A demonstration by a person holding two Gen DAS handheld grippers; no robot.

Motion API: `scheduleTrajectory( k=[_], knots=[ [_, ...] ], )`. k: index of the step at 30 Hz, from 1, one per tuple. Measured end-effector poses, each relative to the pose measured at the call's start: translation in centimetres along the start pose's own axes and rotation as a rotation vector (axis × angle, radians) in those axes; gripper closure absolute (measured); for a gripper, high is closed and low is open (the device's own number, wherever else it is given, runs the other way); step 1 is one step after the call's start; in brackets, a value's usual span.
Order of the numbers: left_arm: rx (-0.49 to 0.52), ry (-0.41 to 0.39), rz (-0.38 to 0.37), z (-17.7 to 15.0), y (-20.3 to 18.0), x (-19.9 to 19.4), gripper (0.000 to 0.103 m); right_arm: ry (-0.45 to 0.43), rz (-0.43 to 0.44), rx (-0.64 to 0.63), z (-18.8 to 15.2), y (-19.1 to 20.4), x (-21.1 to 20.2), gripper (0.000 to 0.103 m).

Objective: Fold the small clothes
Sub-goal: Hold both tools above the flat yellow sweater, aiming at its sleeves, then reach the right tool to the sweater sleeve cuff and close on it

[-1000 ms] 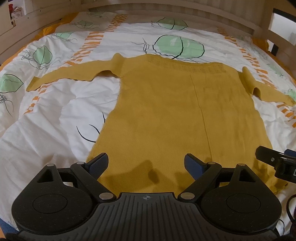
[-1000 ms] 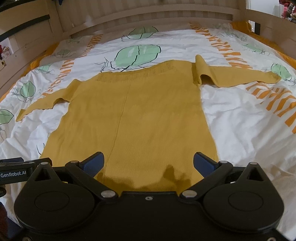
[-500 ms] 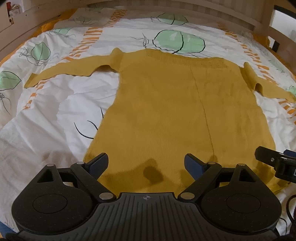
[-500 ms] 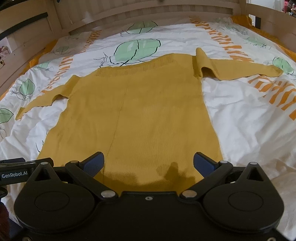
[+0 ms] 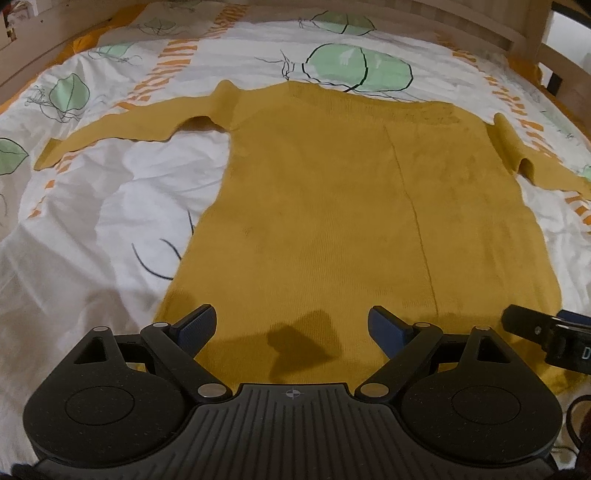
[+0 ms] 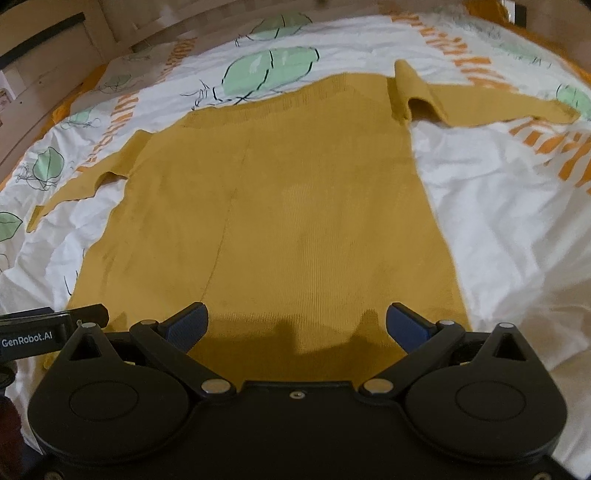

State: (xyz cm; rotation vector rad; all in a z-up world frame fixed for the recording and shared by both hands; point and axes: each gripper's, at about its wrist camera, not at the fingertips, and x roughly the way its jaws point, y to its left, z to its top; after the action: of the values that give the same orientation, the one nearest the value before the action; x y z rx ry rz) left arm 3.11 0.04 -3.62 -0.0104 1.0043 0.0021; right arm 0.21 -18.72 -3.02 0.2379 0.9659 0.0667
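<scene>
A mustard-yellow knit sweater [image 5: 351, 206] [image 6: 280, 206] lies flat on the bed, neckline far, both sleeves spread out to the sides. My left gripper [image 5: 291, 326] hovers open over the near hem, towards its left corner, nothing between its blue pads. My right gripper [image 6: 297, 325] is open too, above the hem's right part, its jaws wide and empty. Each gripper's tip shows at the edge of the other's view. The hem right under the grippers is hidden by their bodies.
The bed sheet [image 5: 92, 229] is white with green leaves and orange stripes, wrinkled at the sides. A wooden bed frame [image 6: 122, 33] runs along the far end and the sides. Bare sheet lies left and right of the sweater.
Both grippers have sunk a little and tilted downward, so the sweater fills more of each view. The jaws stayed open and the sweater has not moved.
</scene>
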Motion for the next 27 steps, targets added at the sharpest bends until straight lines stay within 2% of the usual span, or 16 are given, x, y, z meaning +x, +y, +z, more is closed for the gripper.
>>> scheduleTrajectory(
  k=[7,11,15,19,24,27],
  knots=[
    [0.029,-0.028,-0.003,2.4,-0.5,1.6,0.014,0.006,0.098,0.024,2.1,-2.3,1.4,0.0],
    [0.053,-0.058,-0.014,4.5,-1.2,2.5,0.014,-0.023,0.113,0.007,4.8,-4.1,1.5,0.0],
    [0.056,-0.081,-0.046,6.5,-1.7,3.5,0.014,-0.072,0.08,-0.023,8.0,-6.4,1.4,0.0],
    [0.054,-0.097,-0.088,8.6,-2.3,4.7,0.014,-0.115,0.009,-0.033,11.1,-9.2,1.5,0.0],
    [0.036,-0.112,-0.118,10.7,-2.6,6.3,0.014,-0.167,-0.068,-0.021,15.0,-14.1,1.7,0.0],
    [0.043,-0.116,-0.099,11.9,-3.1,7.5,0.014,-0.139,-0.094,0.039,17.4,-17.8,2.6,0.0]
  ],
)
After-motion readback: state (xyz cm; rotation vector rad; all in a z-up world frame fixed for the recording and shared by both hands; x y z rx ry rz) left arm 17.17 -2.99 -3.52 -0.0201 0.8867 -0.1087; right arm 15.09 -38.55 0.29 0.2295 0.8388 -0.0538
